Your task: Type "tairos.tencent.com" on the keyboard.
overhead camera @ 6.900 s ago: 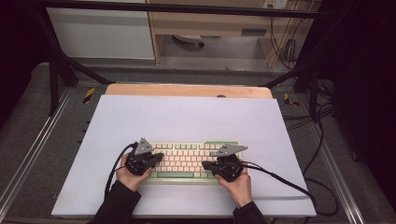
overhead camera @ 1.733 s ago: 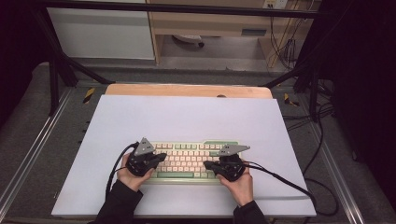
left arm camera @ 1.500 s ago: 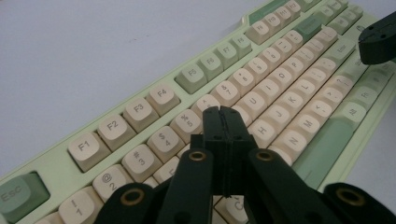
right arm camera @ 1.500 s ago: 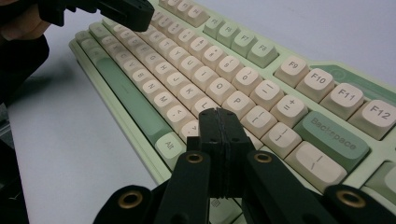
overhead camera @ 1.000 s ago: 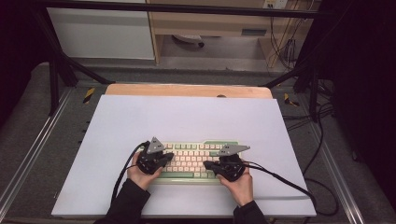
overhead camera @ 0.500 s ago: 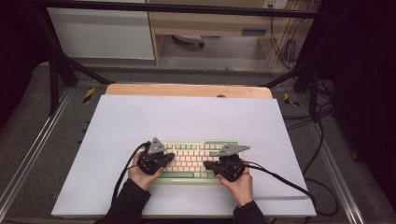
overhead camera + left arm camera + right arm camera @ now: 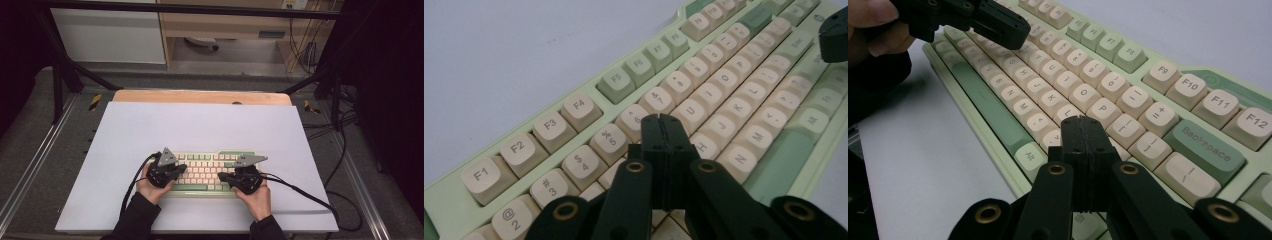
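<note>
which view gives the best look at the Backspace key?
Right gripper view. The green Backspace key sits close beside the shut right gripper, its legend readable. In the left gripper view the keyboard's far end is blurred, legends unreadable there. In the high view the keyboard is too small to pick out keys.

My keyboard (image 7: 212, 172) has a pale green plastic case and smooth, faintly sheened cream and green plastic keycaps with matt printed legends. My left gripper (image 7: 663, 122) and my right gripper (image 7: 1083, 125) have matt black plastic jaws, slightly grainy, with brass-coloured metal eyelets at the pivots. The table (image 7: 200, 125) carries a smooth, matt, pale sheet; bare light wood shows along its far edge.
</note>
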Available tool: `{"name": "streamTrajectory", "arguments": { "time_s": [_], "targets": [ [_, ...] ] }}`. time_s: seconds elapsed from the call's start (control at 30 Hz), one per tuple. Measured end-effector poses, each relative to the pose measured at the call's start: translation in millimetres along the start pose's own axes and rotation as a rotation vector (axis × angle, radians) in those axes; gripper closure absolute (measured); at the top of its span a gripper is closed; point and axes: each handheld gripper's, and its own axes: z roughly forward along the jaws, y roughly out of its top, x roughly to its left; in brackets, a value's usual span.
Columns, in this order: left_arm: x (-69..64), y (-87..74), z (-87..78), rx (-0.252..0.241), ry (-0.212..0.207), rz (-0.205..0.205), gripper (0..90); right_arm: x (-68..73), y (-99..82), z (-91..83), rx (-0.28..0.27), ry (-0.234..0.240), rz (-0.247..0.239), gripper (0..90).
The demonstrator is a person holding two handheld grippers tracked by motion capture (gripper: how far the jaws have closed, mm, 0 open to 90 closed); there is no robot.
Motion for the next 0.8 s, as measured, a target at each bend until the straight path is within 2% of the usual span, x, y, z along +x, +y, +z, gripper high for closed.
{"name": "streamTrajectory", "arguments": {
  "time_s": [0.2,0.8],
  "targets": [
    [0.1,-1.6,-10.8,-0.008,-0.005,0.007,90.0,-0.2,0.8,-1.7,-0.006,-0.002,-0.005,90.0],
    [16.0,-19.3,-42.6,-0.022,0.013,-0.031,90.0,0.3,2.2,-1.9,-0.005,0.004,0.001,90.0]
  ]
}}
